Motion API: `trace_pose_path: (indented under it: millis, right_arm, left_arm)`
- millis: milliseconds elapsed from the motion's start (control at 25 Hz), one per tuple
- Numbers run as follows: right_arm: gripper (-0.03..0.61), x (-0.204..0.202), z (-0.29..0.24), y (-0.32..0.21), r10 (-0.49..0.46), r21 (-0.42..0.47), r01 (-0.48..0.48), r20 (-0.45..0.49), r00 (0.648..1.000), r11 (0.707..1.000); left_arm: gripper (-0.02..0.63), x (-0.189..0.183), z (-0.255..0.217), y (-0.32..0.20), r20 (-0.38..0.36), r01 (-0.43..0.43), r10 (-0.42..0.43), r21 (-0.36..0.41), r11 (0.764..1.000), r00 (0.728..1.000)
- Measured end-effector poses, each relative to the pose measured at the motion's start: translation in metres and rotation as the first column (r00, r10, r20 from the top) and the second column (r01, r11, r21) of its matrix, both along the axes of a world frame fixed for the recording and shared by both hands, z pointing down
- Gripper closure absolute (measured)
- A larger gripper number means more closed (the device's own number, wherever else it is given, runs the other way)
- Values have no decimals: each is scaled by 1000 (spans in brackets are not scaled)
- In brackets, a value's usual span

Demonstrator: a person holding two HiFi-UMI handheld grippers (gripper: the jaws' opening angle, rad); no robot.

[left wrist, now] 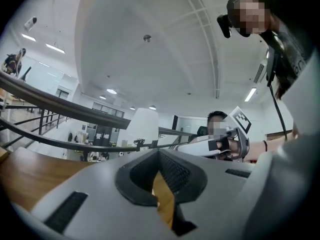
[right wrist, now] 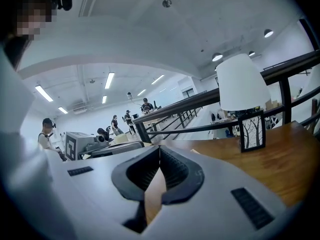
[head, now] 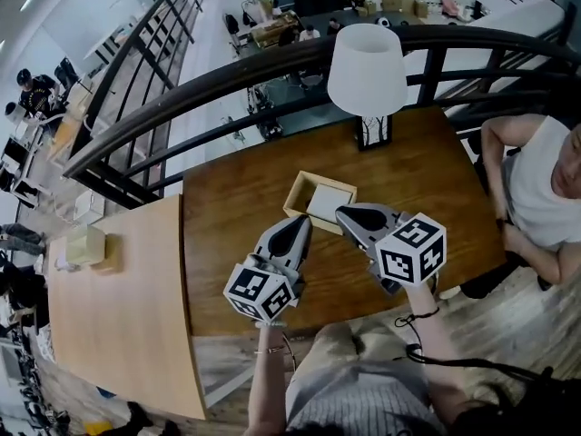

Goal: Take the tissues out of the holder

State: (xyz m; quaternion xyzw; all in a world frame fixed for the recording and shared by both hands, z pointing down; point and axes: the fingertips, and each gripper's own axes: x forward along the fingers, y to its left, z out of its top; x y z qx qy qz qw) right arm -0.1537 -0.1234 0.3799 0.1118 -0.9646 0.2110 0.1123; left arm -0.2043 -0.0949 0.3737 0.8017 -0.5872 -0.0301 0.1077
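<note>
The tissue holder (head: 320, 203) is a shallow light wooden box with white tissues (head: 329, 204) lying flat inside. It sits on the dark wooden table (head: 427, 180), just beyond both grippers. My left gripper (head: 302, 222) hovers at the holder's near left corner, shut with nothing in it. My right gripper (head: 343, 213) hangs over the holder's near right edge, also shut and empty. In the left gripper view the jaws (left wrist: 159, 151) meet at their tips, and the right gripper (left wrist: 235, 139) shows off to the right. The right gripper view shows its jaws (right wrist: 159, 148) closed over bare wood.
A white-shaded lamp (head: 367, 71) on a square patterned base (head: 373, 132) stands at the table's far edge, by a dark railing (head: 272, 71). A lighter table (head: 127, 307) adjoins on the left with a small box (head: 86, 243). A seated person (head: 545, 189) is at the right.
</note>
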Motion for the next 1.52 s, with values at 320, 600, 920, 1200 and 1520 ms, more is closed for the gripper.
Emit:
trace_pose_path:
  millis: [320,600,920,1200,1520]
  right_arm:
    - [566,-13,19,-26,12,-76,-14,-23,1000,997]
    - [566,-3,37,-39,69,-121,-72,-33,997,990]
    - [566,11,35,-40,109,-122,-114,-54,993,986]
    - [566,13,29,-45,121,-112,-125,-44,992,986]
    - [566,20,21,-50,125,-96,-128,-31,992,987]
  left_arm:
    - [609,-12,27,-40,2,-37,38,-150,988,999]
    - [609,-8,45,-62,-26,-104,100,-195,975,995]
    - [607,-17,55,-87,-46,-77,67,-264,962,997]
    - [534,-24,65,-102,-148,-200,159,-324,925,976]
    - [398,-25,100,-95,-205,-340,272,-509,791,940]
